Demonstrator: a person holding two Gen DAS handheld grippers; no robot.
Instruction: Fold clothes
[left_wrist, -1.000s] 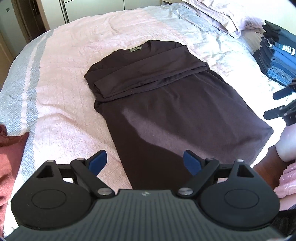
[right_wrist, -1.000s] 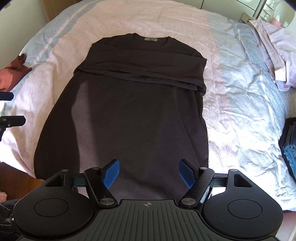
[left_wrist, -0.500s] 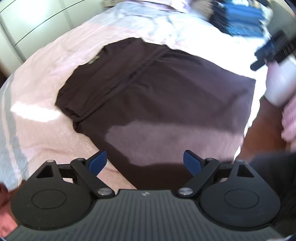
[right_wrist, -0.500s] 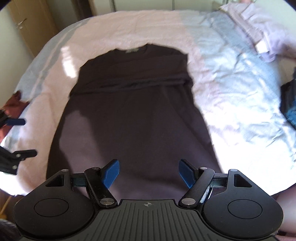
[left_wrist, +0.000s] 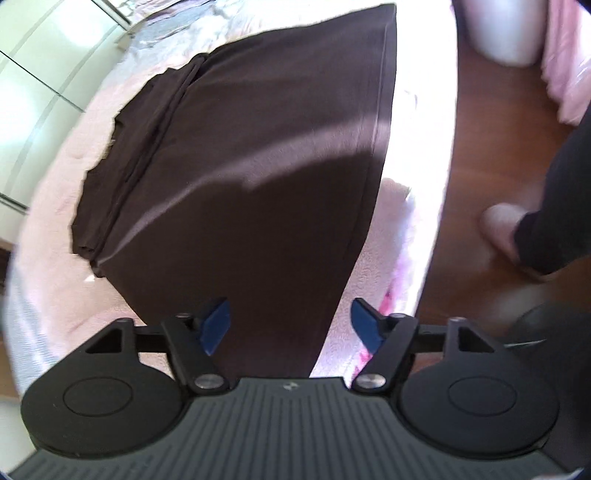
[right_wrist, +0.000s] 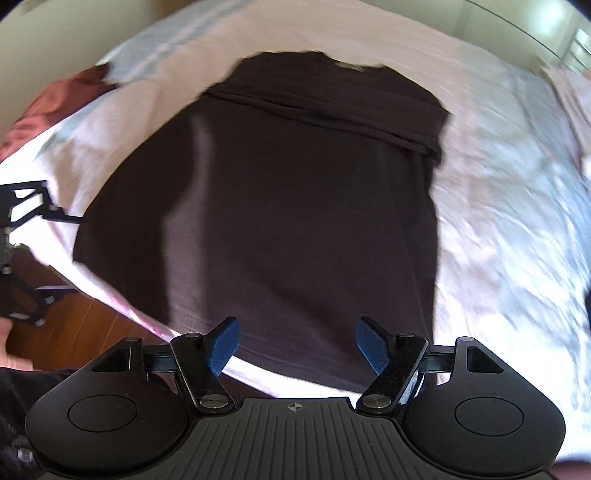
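A dark brown long-sleeved shirt lies flat on the pink bedspread, its sleeves folded across the chest. My left gripper hangs low over the shirt's hem corner by the bed's edge. Its jaws are closing, with the hem edge lying between them, and the blue pads stand clear of the cloth. My right gripper is open just above the shirt's hem, nothing pinched. The left gripper's black fingers show at the left edge of the right wrist view.
Wooden floor runs beside the bed, with a white bin and a person's leg and slippered foot. A rust-red garment lies on the bed's far left. Wardrobe doors stand behind.
Both grippers have dropped toward the shirt's hem. The left one rolled and swung to the bed's edge, and its jaws have narrowed. The right one's jaws kept their width.
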